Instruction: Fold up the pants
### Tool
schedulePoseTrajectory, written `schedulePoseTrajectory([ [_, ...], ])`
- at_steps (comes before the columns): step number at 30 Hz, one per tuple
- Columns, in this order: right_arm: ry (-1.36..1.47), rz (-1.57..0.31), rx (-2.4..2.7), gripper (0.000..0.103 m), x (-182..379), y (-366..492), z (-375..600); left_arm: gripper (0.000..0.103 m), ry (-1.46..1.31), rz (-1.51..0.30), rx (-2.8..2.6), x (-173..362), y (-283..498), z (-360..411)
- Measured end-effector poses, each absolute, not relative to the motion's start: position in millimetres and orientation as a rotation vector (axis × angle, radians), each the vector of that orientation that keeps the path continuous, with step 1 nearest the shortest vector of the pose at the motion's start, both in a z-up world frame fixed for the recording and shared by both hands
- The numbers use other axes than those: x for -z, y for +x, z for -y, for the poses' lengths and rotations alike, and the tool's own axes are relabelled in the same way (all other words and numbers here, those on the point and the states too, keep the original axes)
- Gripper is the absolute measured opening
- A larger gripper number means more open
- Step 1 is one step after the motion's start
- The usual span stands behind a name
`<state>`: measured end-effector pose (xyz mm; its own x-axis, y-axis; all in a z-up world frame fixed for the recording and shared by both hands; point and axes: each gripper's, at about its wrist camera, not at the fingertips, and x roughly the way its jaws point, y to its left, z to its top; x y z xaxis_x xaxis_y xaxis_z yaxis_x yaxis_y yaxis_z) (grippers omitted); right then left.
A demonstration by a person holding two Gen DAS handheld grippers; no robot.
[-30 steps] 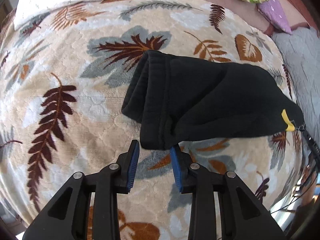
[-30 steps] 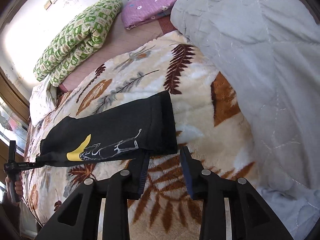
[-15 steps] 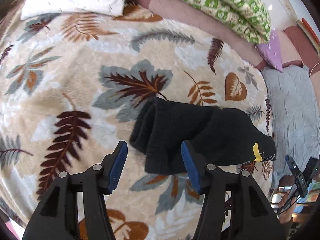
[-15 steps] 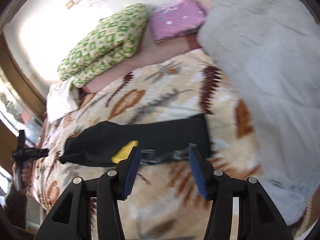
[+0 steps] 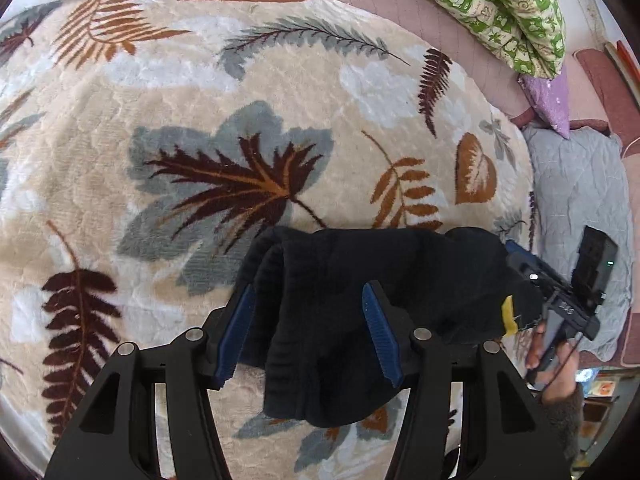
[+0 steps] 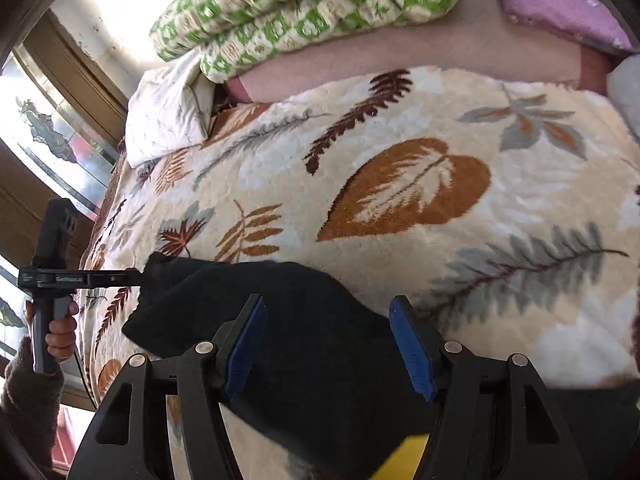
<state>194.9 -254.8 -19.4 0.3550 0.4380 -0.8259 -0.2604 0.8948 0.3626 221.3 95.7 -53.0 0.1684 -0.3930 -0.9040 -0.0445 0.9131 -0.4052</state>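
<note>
Folded black pants (image 5: 360, 292) with a yellow mark lie on a leaf-patterned blanket (image 5: 200, 120). In the left wrist view my left gripper (image 5: 308, 332) is open, its blue pads either side of the pants' near end, not closed on it. The right gripper's body (image 5: 560, 296) shows at the pants' far right end. In the right wrist view my right gripper (image 6: 328, 348) is open, straddling the other end of the pants (image 6: 304, 340). The left gripper's body (image 6: 52, 276) touches the pants' far end there.
A green patterned quilt (image 5: 512, 8), a purple pillow (image 5: 552, 96) and a white pillow (image 6: 168, 116) lie at the bed's head. A grey quilt (image 5: 580, 200) lies to the right. A window (image 6: 44, 140) is at the left in the right wrist view.
Both grippers have opened wider and moved forward over the pants' two ends. The pants now lie between each pair of pads.
</note>
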Motion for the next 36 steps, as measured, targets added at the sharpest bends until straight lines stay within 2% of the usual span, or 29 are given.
schedulePoseTrajectory([
  [8,0.196,-1.190,-0.492,0.066,44,213,247,0.054,-0.334,-1.423,0.299,64,229,-75],
  [11,0.188,-1.206,-0.506,0.066,49,215,243,0.040,-0.312,-1.376,0.275,58,226,-75],
  [12,0.183,-1.208,-0.513,0.064,50,215,242,0.032,-0.303,-1.364,0.263,57,226,-76],
  [14,0.149,-1.209,-0.521,0.050,50,214,238,0.021,-0.309,-1.352,0.239,54,225,-81],
  [16,0.103,-1.201,-0.532,0.015,47,211,235,0.017,-0.318,-1.334,0.216,53,225,-86],
  [17,0.079,-1.190,-0.526,0.011,46,210,234,0.016,-0.324,-1.324,0.205,52,225,-88],
  [21,0.038,-1.126,-0.511,0.009,31,202,234,0.013,-0.298,-1.286,0.164,46,227,-85],
  [26,0.074,-1.031,-0.479,0.009,7,202,238,0.013,-0.127,-1.184,0.059,38,230,-76],
  [31,0.078,-1.061,-0.427,0.009,29,207,240,0.013,0.060,-1.214,0.019,64,227,-63],
  [33,0.086,-1.080,-0.402,0.009,42,211,242,0.015,0.046,-1.224,0.019,65,225,-67],
  [34,0.074,-1.090,-0.383,0.014,48,212,242,0.015,0.027,-1.228,0.035,62,224,-70],
  [35,0.068,-1.113,-0.374,0.015,54,214,241,0.016,0.005,-1.224,0.053,57,222,-75],
  [36,0.066,-1.134,-0.368,0.015,58,214,239,0.019,-0.020,-1.215,0.055,49,219,-82],
])
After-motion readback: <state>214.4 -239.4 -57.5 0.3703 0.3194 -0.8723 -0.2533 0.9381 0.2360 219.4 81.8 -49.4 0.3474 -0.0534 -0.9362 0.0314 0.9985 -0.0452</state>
